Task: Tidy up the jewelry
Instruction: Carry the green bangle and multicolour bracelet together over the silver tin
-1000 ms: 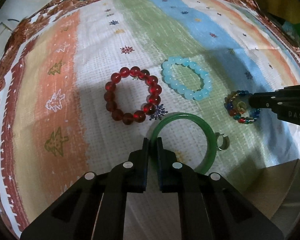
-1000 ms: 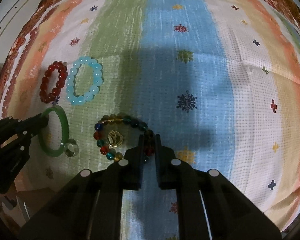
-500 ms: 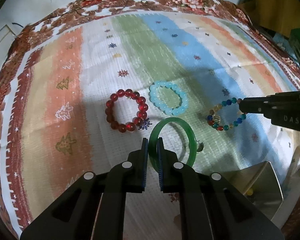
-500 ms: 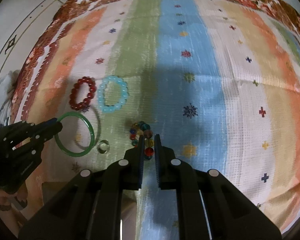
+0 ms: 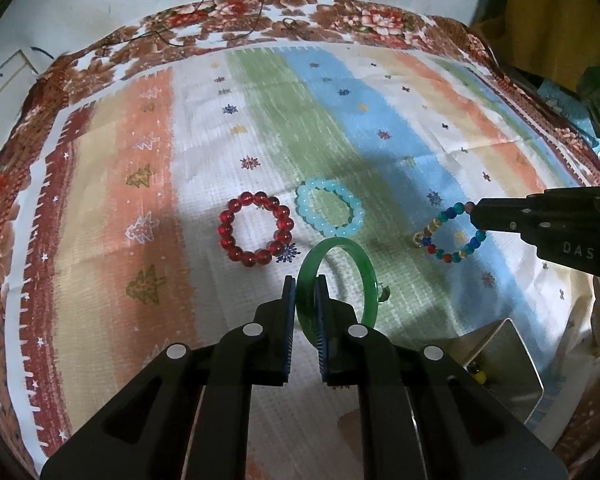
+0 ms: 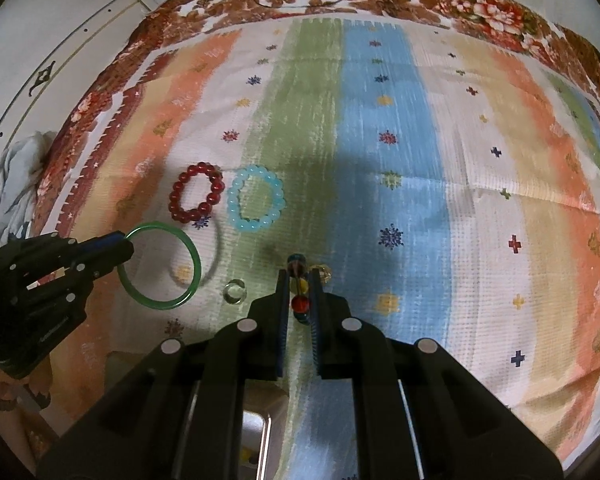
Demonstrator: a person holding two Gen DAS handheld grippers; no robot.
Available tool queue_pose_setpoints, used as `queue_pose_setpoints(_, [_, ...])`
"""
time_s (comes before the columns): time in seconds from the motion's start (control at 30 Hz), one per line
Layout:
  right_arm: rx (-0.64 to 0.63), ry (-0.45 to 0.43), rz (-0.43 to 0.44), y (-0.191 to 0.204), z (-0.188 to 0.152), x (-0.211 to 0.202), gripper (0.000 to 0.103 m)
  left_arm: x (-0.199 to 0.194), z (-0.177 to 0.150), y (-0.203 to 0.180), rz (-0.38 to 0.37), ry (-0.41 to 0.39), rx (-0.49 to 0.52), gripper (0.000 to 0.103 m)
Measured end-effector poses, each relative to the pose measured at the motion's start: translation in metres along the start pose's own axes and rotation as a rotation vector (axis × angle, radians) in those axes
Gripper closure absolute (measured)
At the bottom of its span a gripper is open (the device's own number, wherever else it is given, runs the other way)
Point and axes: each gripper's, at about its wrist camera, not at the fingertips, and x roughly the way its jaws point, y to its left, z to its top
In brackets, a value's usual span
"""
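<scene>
The green bangle (image 5: pixel 366 280) is in the left gripper (image 5: pixel 305 292). The jaws are squeezed tight on its rim. The bangle hangs above the striped cloth (image 5: pixel 204 152) and its shadow falls on the cloth under it. In the right wrist view the green bangle (image 6: pixel 192 264) sticks out from the tip of the left gripper (image 6: pixel 122 246).

The bracelet with many colours (image 5: pixel 448 232) is in the right gripper (image 5: pixel 478 216). The jaws are pinched on a few of its beads, and the rest of the loop hangs free over the blue stripe. In the right wrist view the beads (image 6: pixel 299 302) sit between the two fingers of the right gripper (image 6: pixel 299 276).

Two more bracelets lie flat on the cloth. The red bead bracelet (image 5: pixel 255 229) and the light blue bead bracelet (image 5: pixel 329 207) lie just beside each other, in front of the bangle. A small clear ring (image 6: pixel 235 292) lies on the cloth near the bangle.

A shiny metal box (image 5: pixel 504 364) sits near the edge of the cloth, below the right gripper. It is open at the top. Something small and yellow (image 5: pixel 478 376) is inside it, but it is too small to tell what it is. The rest of the box is hidden.
</scene>
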Motion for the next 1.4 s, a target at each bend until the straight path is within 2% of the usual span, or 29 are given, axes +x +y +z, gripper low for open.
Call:
queue_pose_setpoints(0.6, [-0.074,-0.071,0.014,0.028,-0.01,-0.033,0.092,-0.041,-0.004,-0.012,-0.037,-0.076,0.013,0.094])
queue_pose_setpoints(0.7, [-0.091,-0.097,-0.02,0.033,-0.013,-0.04,0.092,-0.048,-0.006,-0.016,-0.048,-0.084,0.02,0.094])
queue_pose_setpoints(1.4, [-0.142,-0.181,0.054,0.054,-0.036,-0.084,0.092,-0.074,-0.025,-0.019,-0.066,-0.125,0.016,0.094])
